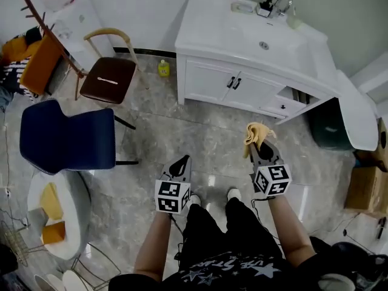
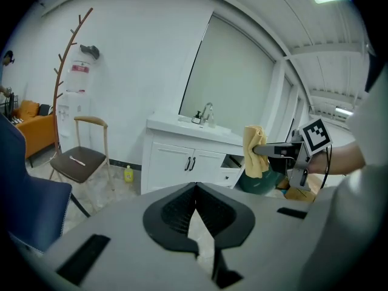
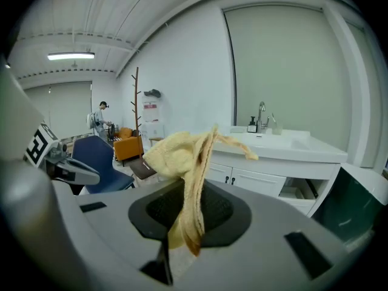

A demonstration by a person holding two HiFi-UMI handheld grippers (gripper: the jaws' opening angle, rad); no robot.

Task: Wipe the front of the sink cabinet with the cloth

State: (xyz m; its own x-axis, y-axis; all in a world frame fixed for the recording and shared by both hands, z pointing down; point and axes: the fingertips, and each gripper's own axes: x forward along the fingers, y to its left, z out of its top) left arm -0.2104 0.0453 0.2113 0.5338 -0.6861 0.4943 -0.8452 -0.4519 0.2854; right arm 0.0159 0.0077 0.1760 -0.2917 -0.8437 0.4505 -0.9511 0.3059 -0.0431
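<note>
On the grey marbled tile floor (image 1: 182, 132), a person stands facing the white sink cabinet with 2 panelled doors (image 1: 242, 86), well apart from it, with a gripper in each hand. The right gripper (image 1: 262, 150) is clamped on the crumpled yellow cloth (image 1: 257, 134), which bunches up above its tips. In the right gripper view the cloth (image 3: 185, 180) hangs down between the 2 jaws, with a loose corner pointing toward the cabinet (image 3: 267, 180). The cloth touches no part of the cabinet front.

The left gripper (image 1: 180, 165) is held level with the right, near it and to its left. In the left gripper view its jaws meet at the tips and nothing sits between them.

At the right end of the cabinet front, a drawer (image 1: 290, 99) stands partly pulled out. A chrome tap (image 1: 282, 3) rises at the back of the basin. A small yellow bottle (image 1: 163, 68) stands on the floor just beside the cabinet's left corner. Further left are a wooden chair with a brown seat (image 1: 109, 77) and a dark blue chair (image 1: 66, 135).
</note>
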